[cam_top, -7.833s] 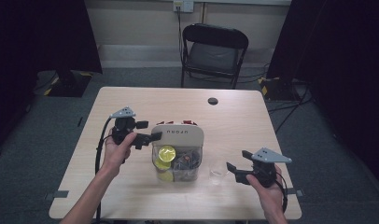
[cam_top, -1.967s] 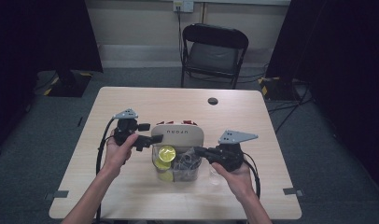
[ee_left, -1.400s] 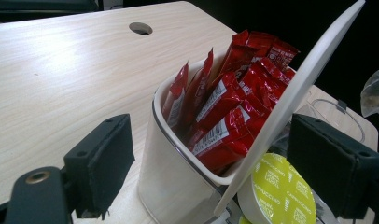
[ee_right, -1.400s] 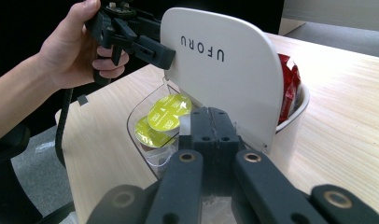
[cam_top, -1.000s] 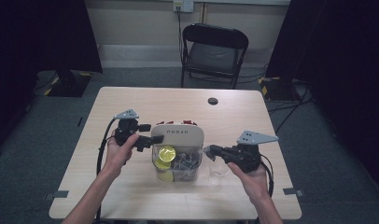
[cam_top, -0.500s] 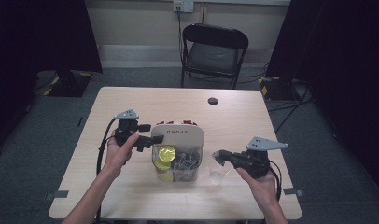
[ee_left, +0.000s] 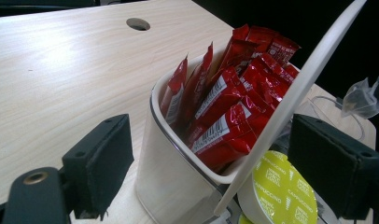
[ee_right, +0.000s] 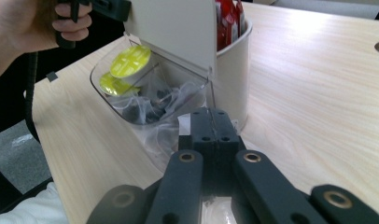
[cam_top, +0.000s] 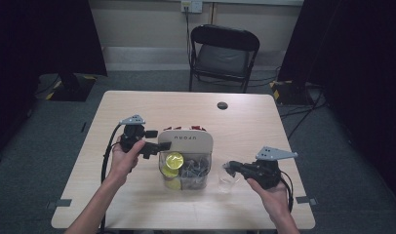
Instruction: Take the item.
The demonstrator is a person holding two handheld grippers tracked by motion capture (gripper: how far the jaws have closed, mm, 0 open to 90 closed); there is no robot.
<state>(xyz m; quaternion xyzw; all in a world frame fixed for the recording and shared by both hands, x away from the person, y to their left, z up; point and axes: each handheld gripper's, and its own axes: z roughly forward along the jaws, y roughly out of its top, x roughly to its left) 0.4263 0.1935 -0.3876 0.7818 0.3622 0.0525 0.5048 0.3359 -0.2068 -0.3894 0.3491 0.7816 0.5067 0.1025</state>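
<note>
**Clear bag pulled out of the box**

Clear plastic is what I have in my right gripper (cam_top: 230,168) now. Its two black jaws are pressed tight together on a small see-through bag (cam_top: 228,181), and the bag hangs down at the tips, just above the table (cam_top: 264,122). Two seconds ago this gripper was reaching into the front of the box. Since then it has come away to the right side and gone a bit lower, and the bag came with it. The bag looks thin, crinkly and see-through. I cannot tell what is inside it.

Next to it sits the box (cam_top: 185,163) in the middle of the table. The front part is clear, and I can see yellow round pods (cam_top: 175,159) and more little clear bags (cam_top: 193,169) in there. The back part is white and full of red packets (ee_left: 229,100) standing up.

My left gripper (cam_top: 154,142) has not moved. It is at the left edge of the white lid (cam_top: 186,141) and holds it tipped up. Its jaws have just opened a tiny bit more, with the lid between them. I cannot tell if the pads are pressing on it.

At the far side of the table there is a dark round hole (cam_top: 222,105).
</note>
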